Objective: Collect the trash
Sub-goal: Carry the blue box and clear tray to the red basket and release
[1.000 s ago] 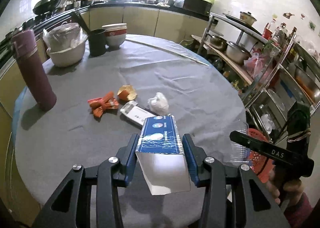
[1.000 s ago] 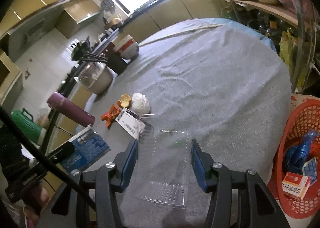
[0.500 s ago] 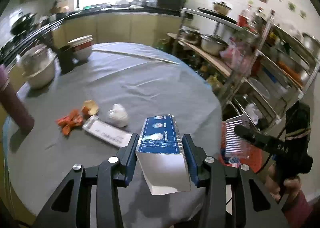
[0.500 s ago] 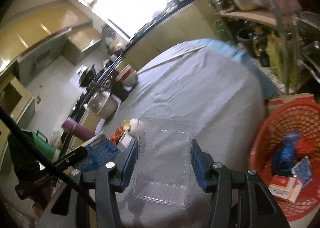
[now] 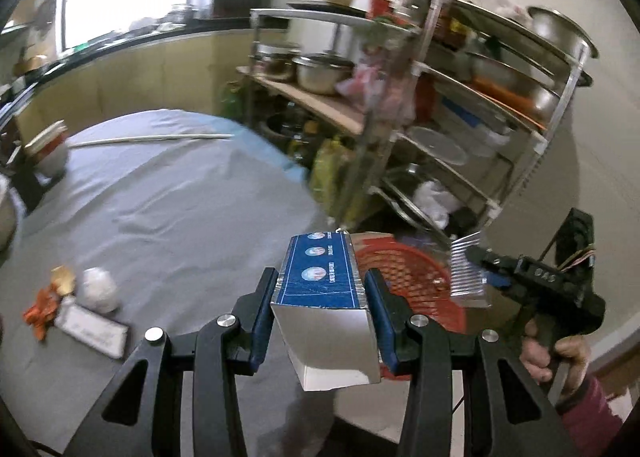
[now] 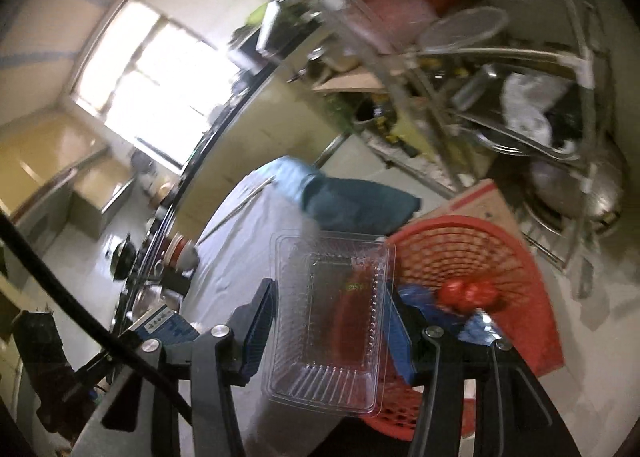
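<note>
Blue carton (image 5: 323, 299) clamped in left tongs (image 5: 322, 317), clear tray (image 6: 328, 321) gripped by right tongs (image 6: 330, 321), red basket (image 6: 500, 257) beneath.

Blue carton (image 5: 325, 297), clear tray (image 6: 328, 321), both clamped

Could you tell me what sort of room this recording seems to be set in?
Most likely a home kitchen: a metal rack loaded with steel pots, a counter over yellow cabinets below a window, and a cloth-covered round table.
</note>
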